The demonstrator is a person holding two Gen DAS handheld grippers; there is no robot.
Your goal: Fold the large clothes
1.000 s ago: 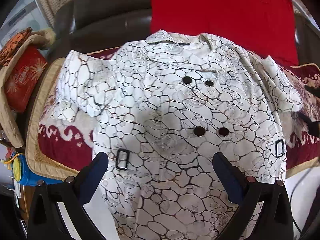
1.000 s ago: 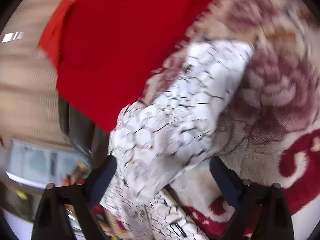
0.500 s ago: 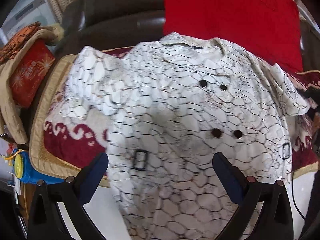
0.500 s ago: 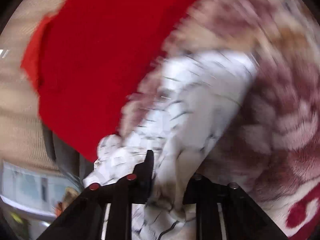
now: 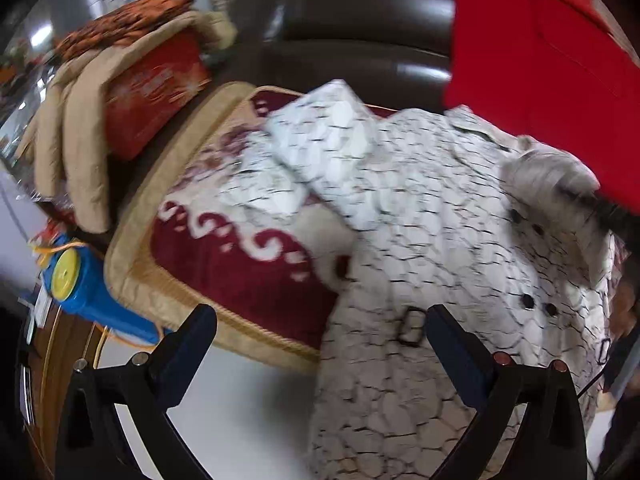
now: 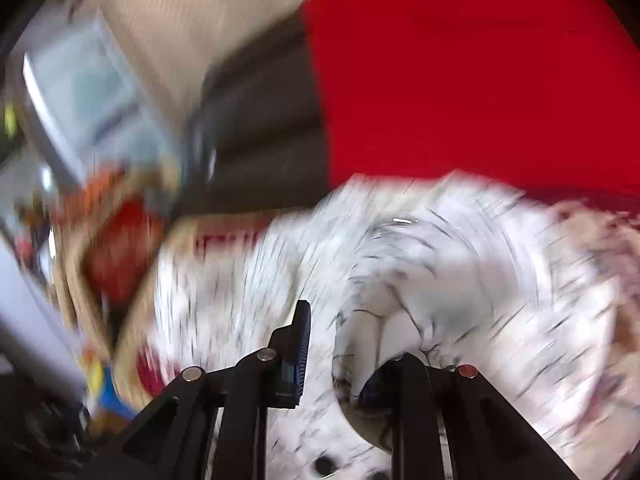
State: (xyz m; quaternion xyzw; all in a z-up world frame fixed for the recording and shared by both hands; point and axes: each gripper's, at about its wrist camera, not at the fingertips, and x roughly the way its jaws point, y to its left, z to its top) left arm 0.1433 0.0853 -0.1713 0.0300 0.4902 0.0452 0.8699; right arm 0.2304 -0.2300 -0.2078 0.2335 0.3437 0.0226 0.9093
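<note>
Coat point(image 5: 432, 232): white with a dark crackle print and dark buttons
Pose: spread front-up, one sleeve folded across its chest

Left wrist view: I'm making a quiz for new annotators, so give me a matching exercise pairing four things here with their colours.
Things:
1. coat
2. cloth draped on the sofa back
3. sofa back
4. bottle at the left edge

Colours:
A. blue with a yellow cap
B. white with dark crackle lines
C. plain red
D. dark brown

Pairs: 1-B, 2-C, 3-D, 4-A
</note>
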